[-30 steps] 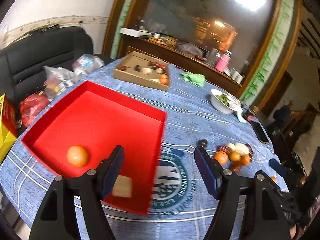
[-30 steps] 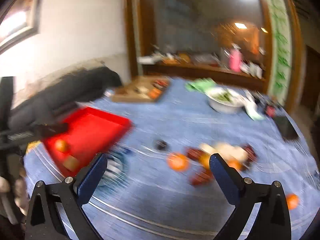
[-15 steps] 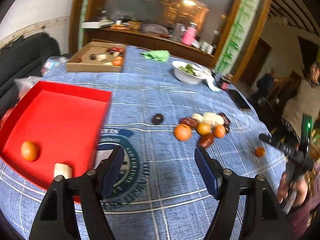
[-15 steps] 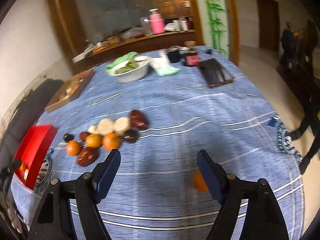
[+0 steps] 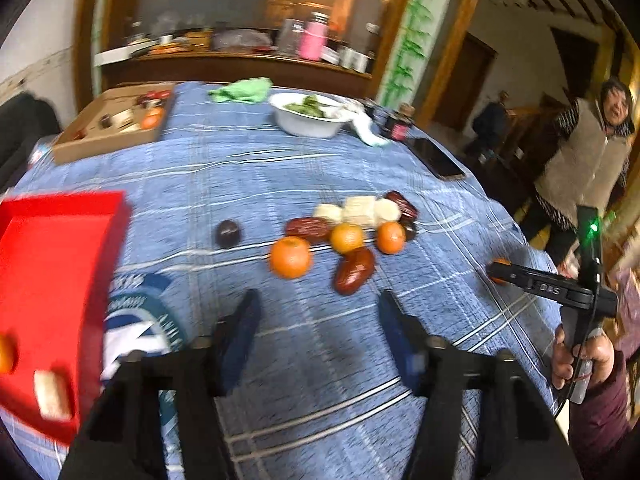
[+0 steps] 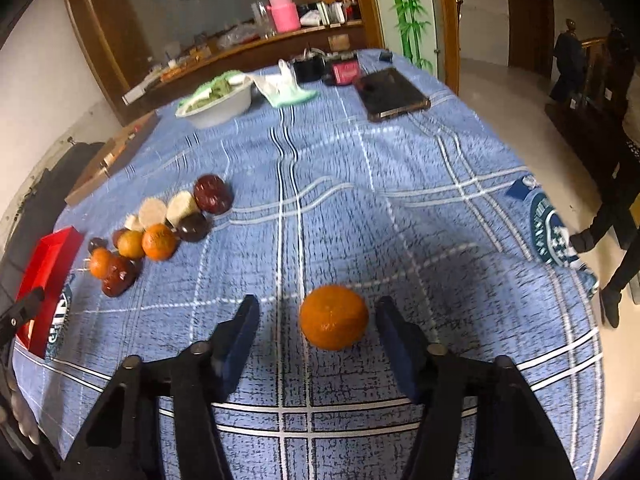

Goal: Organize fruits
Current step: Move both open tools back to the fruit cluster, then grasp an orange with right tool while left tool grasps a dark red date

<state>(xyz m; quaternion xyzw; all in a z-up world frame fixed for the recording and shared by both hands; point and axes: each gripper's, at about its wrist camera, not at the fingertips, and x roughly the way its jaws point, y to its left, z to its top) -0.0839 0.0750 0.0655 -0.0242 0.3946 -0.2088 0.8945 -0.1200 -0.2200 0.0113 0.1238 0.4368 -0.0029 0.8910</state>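
blue checked cloth (image 6: pixel 360 208) is seen covering a round table, with a wooden sideboard (image 5: pixel 240 64) across the top of both views. at the bottom centre of the right wrist view, the right gripper (image 6: pixel 318 322) is held spread wide, and a lone orange (image 6: pixel 334 317) is framed between its fingers, resting on the cloth and touched by neither. a cluster of fruits (image 6: pixel 160 228) is seen at the left of that frame, well apart from the orange. in the left wrist view, the left gripper (image 5: pixel 320 322) is likewise spread and nothing is held; the cluster lies just above it at centre. a red tray (image 5: pixel 52 272) is seen at the left edge, with an orange piece and a pale piece inside. a white bowl (image 5: pixel 308 120) sits near the top.
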